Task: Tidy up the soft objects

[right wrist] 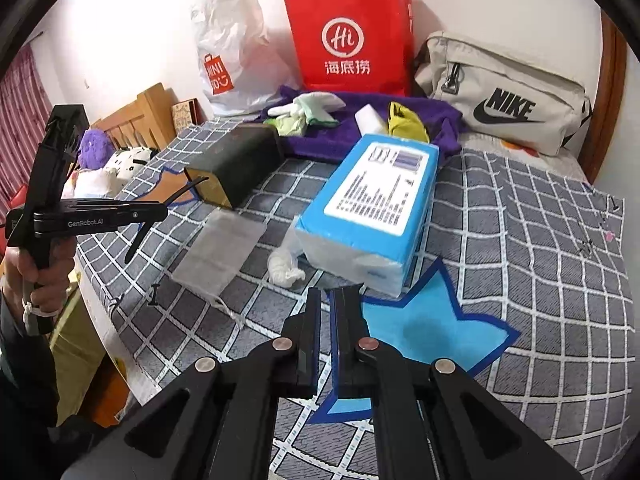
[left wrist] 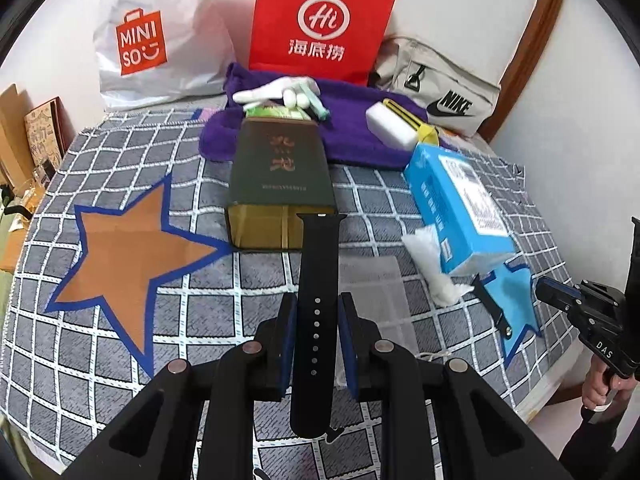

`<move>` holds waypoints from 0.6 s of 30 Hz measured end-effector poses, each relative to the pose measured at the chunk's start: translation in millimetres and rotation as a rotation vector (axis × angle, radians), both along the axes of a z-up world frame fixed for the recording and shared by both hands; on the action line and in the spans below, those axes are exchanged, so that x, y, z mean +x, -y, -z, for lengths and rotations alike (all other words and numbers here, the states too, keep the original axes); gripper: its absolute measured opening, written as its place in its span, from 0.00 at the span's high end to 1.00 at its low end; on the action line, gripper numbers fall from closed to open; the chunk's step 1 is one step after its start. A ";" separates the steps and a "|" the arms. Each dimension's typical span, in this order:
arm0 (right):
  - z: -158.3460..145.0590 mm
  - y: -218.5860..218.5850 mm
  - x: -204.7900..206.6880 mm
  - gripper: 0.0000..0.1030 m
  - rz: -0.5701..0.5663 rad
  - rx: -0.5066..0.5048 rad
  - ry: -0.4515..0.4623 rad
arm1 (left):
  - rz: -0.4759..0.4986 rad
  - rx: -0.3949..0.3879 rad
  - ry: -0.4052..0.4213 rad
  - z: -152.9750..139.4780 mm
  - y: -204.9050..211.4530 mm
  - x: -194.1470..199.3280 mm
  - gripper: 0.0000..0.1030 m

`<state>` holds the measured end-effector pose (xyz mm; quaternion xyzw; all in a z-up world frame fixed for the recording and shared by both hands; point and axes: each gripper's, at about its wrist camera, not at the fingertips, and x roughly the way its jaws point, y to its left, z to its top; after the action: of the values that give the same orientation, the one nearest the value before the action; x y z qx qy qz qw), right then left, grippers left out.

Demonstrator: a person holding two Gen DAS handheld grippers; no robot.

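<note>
1. Lighting: bright, even, diffuse indoor light; source not visible.
2. Shadows: soft and short, under the blue tissue pack (right wrist: 372, 208) and the dark box (left wrist: 280, 184).
3. Glare: mild sheen on the white plastic bag (left wrist: 160, 36).
4. Distortion: strong fisheye curvature; black vignette at the corners.
5. Focus: centre sharp, edges slightly soft.

A black watch strap (left wrist: 316, 312) above a grey white-checked blanket (left wrist: 120, 360) bearing an orange, blue-edged star (left wrist: 124, 256).

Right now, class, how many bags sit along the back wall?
3: white Miniso plastic bag on the left, red paper bag in the middle, beige Nike bag on the right. Others may be hidden.
</note>
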<state>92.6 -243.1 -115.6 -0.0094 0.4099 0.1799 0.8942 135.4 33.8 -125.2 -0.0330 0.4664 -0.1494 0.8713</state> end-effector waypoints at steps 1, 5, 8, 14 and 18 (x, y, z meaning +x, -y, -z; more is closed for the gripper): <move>-2.7 0.0 0.2 0.96 0.001 0.000 0.006 | -0.002 -0.001 0.007 -3.1 -1.0 -0.2 0.81; -10.1 -1.8 2.9 0.96 -0.012 -0.008 0.018 | -0.020 -0.009 0.021 -10.8 -4.7 1.2 0.81; -1.6 -3.9 8.2 0.95 -0.025 -0.035 -0.021 | -0.024 -0.016 0.030 -14.4 -5.9 2.5 0.81; 38.1 -4.5 18.3 0.84 -0.026 -0.055 -0.121 | -0.035 -0.016 0.029 -13.7 -7.7 7.0 0.81; 61.2 -1.2 26.0 0.74 0.005 -0.086 -0.161 | -0.036 -0.017 0.024 -12.7 -8.6 12.6 0.81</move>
<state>118.7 -241.9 -176.8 -0.0324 0.4880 0.1602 0.8574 148.0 42.4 -112.5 -0.0472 0.4538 -0.1381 0.8791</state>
